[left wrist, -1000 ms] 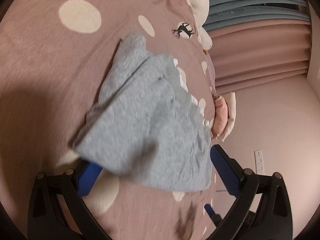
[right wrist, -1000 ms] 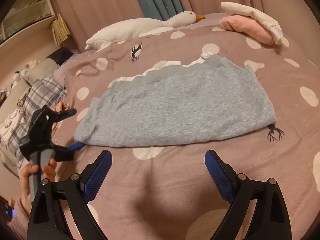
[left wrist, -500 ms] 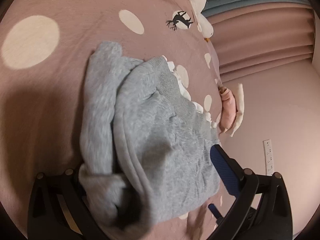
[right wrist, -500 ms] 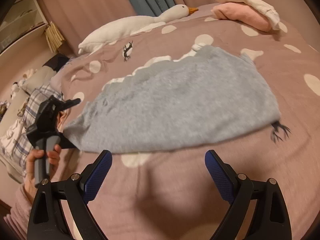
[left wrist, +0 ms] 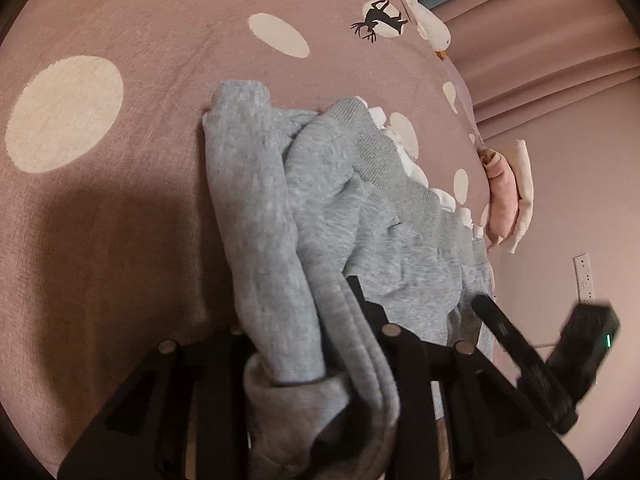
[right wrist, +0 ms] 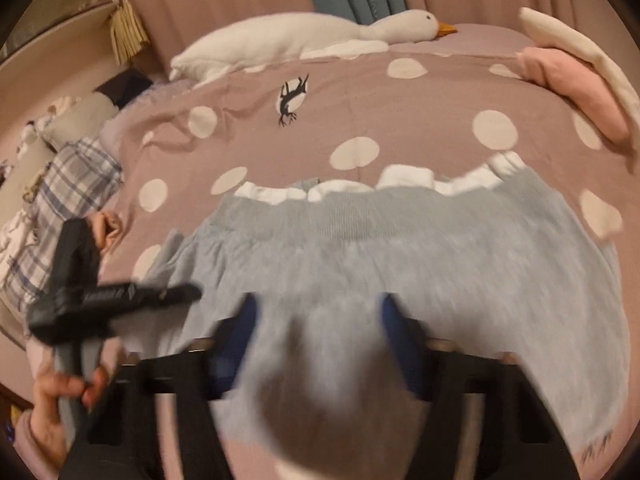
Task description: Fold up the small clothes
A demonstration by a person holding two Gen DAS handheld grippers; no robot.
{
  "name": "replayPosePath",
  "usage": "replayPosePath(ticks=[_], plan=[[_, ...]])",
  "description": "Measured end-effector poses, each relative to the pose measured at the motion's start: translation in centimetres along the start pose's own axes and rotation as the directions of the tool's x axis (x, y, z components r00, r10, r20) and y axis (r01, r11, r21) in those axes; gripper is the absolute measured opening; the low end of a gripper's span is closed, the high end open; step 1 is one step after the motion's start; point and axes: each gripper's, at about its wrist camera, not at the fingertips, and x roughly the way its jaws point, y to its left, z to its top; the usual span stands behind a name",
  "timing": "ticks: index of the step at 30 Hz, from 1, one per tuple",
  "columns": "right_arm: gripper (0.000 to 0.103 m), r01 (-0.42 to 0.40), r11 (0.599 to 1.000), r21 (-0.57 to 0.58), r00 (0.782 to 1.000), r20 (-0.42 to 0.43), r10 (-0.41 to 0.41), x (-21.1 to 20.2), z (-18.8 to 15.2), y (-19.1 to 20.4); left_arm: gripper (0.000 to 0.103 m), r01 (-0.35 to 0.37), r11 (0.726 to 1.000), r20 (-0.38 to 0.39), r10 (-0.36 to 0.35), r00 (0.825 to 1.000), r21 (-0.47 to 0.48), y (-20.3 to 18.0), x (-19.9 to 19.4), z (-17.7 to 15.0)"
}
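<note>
Spotted bedspread [right wrist: 400, 120]; both hand-held grippers closing on grey garment [left wrist: 360, 208]; right view blurry.

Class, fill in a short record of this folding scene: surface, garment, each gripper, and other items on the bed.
surface: pink bedspread with white dots
garment: grey garment, spread out, one end bunched
left gripper: closing, grey cloth between its fingers
right gripper: closing, grey cloth bulging between its blue pads
other items: goose plush, folded pink and cream clothes
</note>
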Motion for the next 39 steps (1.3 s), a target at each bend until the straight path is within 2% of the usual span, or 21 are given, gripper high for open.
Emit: replayPosePath(ticks=[2, 3, 6, 7, 12, 17, 20, 21, 24, 28, 31, 34, 35, 36, 38, 39], plan=[[0.015, 0.010, 1.000, 0.027, 1.000, -0.023, -0.009, 1.3, 0.6, -0.1, 0.026, -0.007, 1.000, 0.002, 0.007, 1.000, 0.016, -0.1, 0.0, -0.1], [0.015, 0.013, 0.999, 0.034, 0.999, -0.038, -0.012, 2.1, 0.8, -0.2, 0.026, -0.008, 1.000, 0.002, 0.008, 1.000, 0.018, -0.2, 0.0, -0.2], [0.014, 0.042, 0.999, 0.007, 0.988, -0.152, -0.041, 5.4, 0.4, -0.2, 0.025, -0.013, 1.000, -0.002, 0.013, 1.000, 0.014, -0.3, -0.1, -0.1], [0.014, 0.047, 0.999, -0.014, 0.988, -0.148, -0.049, 5.6, 0.3, -0.1, 0.025, -0.016, 1.000, -0.003, 0.016, 1.000, 0.009, -0.3, -0.1, -0.1], [0.013, 0.066, 0.995, -0.072, 0.987, -0.145, -0.076, 2.7, 0.0, 1.2, 0.024, -0.024, 0.999, -0.001, 0.024, 1.000, 0.021, -1.1, -0.3, 0.0], [0.013, 0.006, 0.992, -0.129, 0.988, -0.152, -0.025, -1.0, -3.4, 2.4, 0.022, -0.011, 0.999, 0.006, 0.010, 1.000, 0.032, -1.8, -0.6, 0.0], [0.013, 0.022, 0.986, -0.168, 0.980, -0.191, -0.054, -0.3, -5.8, 2.2, 0.019, -0.011, 0.999, 0.011, 0.011, 1.000, 0.034, -2.6, -0.7, -0.1], [0.013, 0.018, 0.985, -0.170, 0.983, -0.175, -0.048, -0.2, -6.3, 2.0, 0.018, -0.009, 0.999, 0.013, 0.008, 1.000, 0.035, -2.8, -0.8, -0.1], [0.014, -0.034, 0.997, -0.066, 0.985, -0.173, 0.022, -0.4, -6.0, 0.5, 0.016, 0.002, 0.999, 0.027, -0.003, 1.000, 0.045, -3.8, -1.2, -0.2], [0.014, -0.106, 0.994, 0.037, 0.983, -0.149, 0.110, -1.6, -6.0, -0.9, 0.013, 0.001, 0.996, 0.065, -0.006, 0.998, 0.084, -5.9, -2.0, -0.5], [0.014, -0.178, 0.979, 0.102, 0.978, -0.094, 0.188, -2.9, -5.9, -2.2, 0.013, 0.022, 0.985, 0.072, -0.035, 0.997, 0.169, -8.9, -1.9, -1.2], [0.018, -0.283, 0.930, 0.235, 0.954, -0.032, 0.298, -3.7, -5.5, -4.5, 0.013, 0.031, 0.962, 0.055, -0.048, 0.997, 0.272, -12.4, -1.2, -2.5], [0.031, -0.326, 0.899, 0.292, 0.939, -0.007, 0.343, -3.8, -5.3, -5.5, 0.013, 0.026, 0.951, 0.051, -0.043, 0.998, 0.307, -13.4, -0.9, -3.0], [0.048, -0.379, 0.853, 0.359, 0.918, 0.028, 0.397, -3.7, -5.1, -6.6, 0.013, 0.015, 0.937, 0.046, -0.033, 0.998, 0.350, -14.6, -0.5, -3.6], [0.057, -0.478, 0.762, 0.438, 0.867, 0.093, 0.490, -3.6, -5.0, -8.0, 0.013, -0.006, 0.903, 0.034, -0.009, 0.999, 0.429, -16.7, 0.5, -4.8], [0.057, -0.539, 0.701, 0.467, 0.827, 0.134, 0.546, -3.4, -4.8, -8.5, 0.013, -0.014, 0.890, 0.026, 0.003, 1.000, 0.455, -17.4, 1.1, -5.4]])
